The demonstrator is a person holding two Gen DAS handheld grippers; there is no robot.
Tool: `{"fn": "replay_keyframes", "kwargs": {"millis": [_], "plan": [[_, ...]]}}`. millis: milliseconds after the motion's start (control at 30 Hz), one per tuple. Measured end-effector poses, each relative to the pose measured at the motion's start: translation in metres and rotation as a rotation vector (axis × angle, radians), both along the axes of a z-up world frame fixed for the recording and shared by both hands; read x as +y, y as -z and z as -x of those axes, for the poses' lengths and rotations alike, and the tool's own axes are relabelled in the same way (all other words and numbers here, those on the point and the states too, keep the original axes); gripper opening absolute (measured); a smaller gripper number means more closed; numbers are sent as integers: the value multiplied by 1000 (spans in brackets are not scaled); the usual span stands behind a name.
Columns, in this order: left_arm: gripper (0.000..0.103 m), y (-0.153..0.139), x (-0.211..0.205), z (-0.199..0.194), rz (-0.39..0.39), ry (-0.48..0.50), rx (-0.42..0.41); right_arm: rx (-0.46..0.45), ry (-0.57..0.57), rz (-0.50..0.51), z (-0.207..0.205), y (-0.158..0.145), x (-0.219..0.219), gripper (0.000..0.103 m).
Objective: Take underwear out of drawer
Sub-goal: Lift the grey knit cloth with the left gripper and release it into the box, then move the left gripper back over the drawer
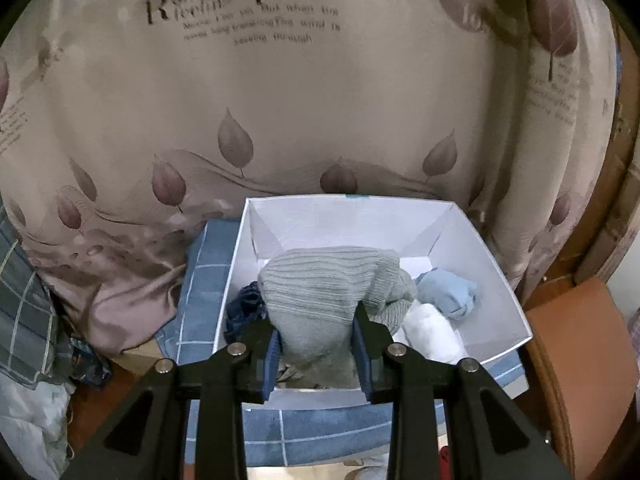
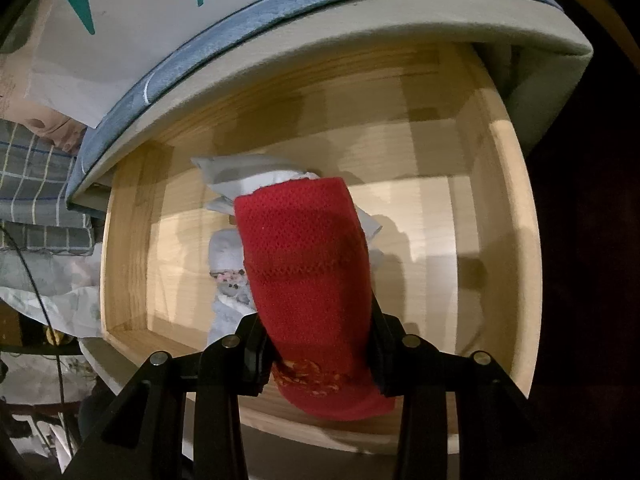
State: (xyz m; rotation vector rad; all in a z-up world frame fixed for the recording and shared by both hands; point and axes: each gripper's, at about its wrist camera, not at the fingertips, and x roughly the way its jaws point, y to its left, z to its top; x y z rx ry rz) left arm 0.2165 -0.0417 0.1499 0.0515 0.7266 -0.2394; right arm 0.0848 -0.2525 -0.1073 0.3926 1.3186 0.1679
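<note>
Through the left wrist camera I see my left gripper (image 1: 316, 344) clamped on a grey ribbed garment (image 1: 324, 280), the blue pads pressing it from both sides. The cloth bulges up and away from the jaws and hangs over the near part of a white box (image 1: 472, 240). That box sits on a blue grid-patterned cloth (image 1: 208, 272), in front of a leaf-printed curtain (image 1: 280, 100). Inside the box, a dark blue piece (image 1: 244, 304) lies at the left, a light blue bundle (image 1: 448, 288) toward the far right, and a white roll (image 1: 432, 332) near the right, just beside the grey garment.

Through the right wrist camera I see my right gripper (image 2: 320, 356) closed tight on a red knitted garment (image 2: 308, 264), which stands up out of the jaws over the open wooden drawer (image 2: 492, 208). On the drawer floor behind the red piece lie a white and grey folded item (image 2: 248, 176) at the far side and a pale patterned bundle (image 2: 228, 264) nearer, at the left. Above the drawer's far edge I make out the blue cloth again and a white carton with teal lettering (image 2: 120, 20).
</note>
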Motion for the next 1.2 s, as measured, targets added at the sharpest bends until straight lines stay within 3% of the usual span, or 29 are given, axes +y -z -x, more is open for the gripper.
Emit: {"fn": "replay_keyframes", "kwargs": {"millis": [267,467,733,1067,1200], "plan": [[32,30,-18,-14,-59,12,53,-2,-1,-7,0,0,0,37],[40,40,-18,-16,-76,-19,75,-2,0,-6,0,0,0,37],[53,36,-17,-10,-78,-5,82,-3,-2,-4,0,0,0,37],[55,20,0,7,-48,-8,82,-8,-1,3,0,0,3,37],[56,23,14,23,-76,-18,80,-4,-1,10,-1,0,4,37]]}}
